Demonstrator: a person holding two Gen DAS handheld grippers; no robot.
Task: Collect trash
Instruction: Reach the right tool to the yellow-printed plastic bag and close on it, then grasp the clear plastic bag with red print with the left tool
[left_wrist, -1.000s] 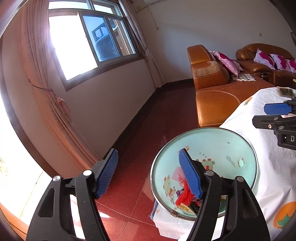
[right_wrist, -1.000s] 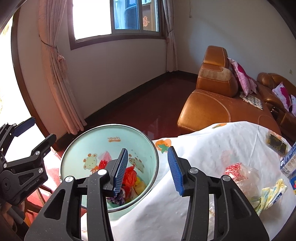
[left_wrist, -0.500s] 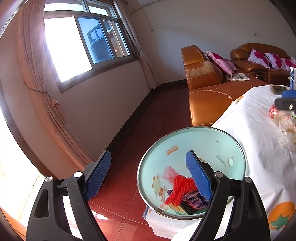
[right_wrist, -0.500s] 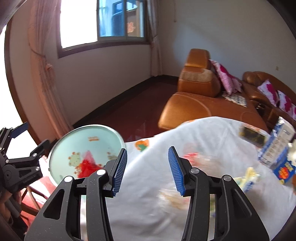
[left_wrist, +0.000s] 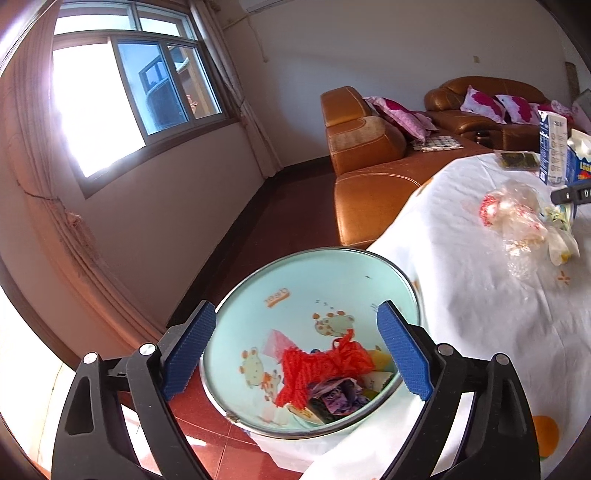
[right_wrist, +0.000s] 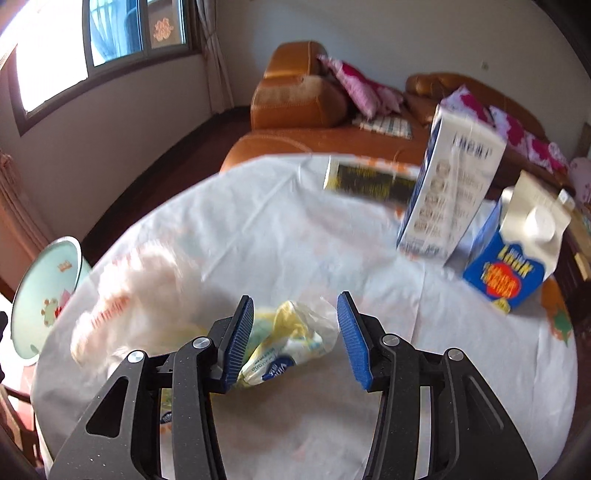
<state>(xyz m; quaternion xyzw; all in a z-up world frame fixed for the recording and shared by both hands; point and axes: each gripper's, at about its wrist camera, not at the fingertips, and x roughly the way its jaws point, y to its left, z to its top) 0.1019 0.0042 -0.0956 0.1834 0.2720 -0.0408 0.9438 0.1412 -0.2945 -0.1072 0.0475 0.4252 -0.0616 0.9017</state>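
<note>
A pale green trash bin (left_wrist: 258, 295) stands beside the table's near edge and holds red yarn (left_wrist: 325, 365) and wrappers. My left gripper (left_wrist: 295, 347) is open and empty above the bin's mouth. My right gripper (right_wrist: 295, 332) is open over the table, its jaws on either side of a crumpled yellow-and-white wrapper (right_wrist: 291, 343), not touching it as far as I can see. A clear plastic bag with red print (right_wrist: 129, 295) lies just left of it and also shows in the left wrist view (left_wrist: 513, 214). The bin shows at the far left of the right wrist view (right_wrist: 44, 291).
A white-and-blue carton (right_wrist: 450, 192), a blue milk carton (right_wrist: 517, 258) and a dark packet (right_wrist: 369, 181) stand at the table's far side on a white cloth (right_wrist: 295, 229). Orange leather sofas (left_wrist: 369, 162) stand behind. Red floor (left_wrist: 258, 236) lies left of the table.
My right gripper has swung right, away from the bin and over the table to the yellow wrapper. My left gripper has shifted over the bin's mouth. Both stayed open.
</note>
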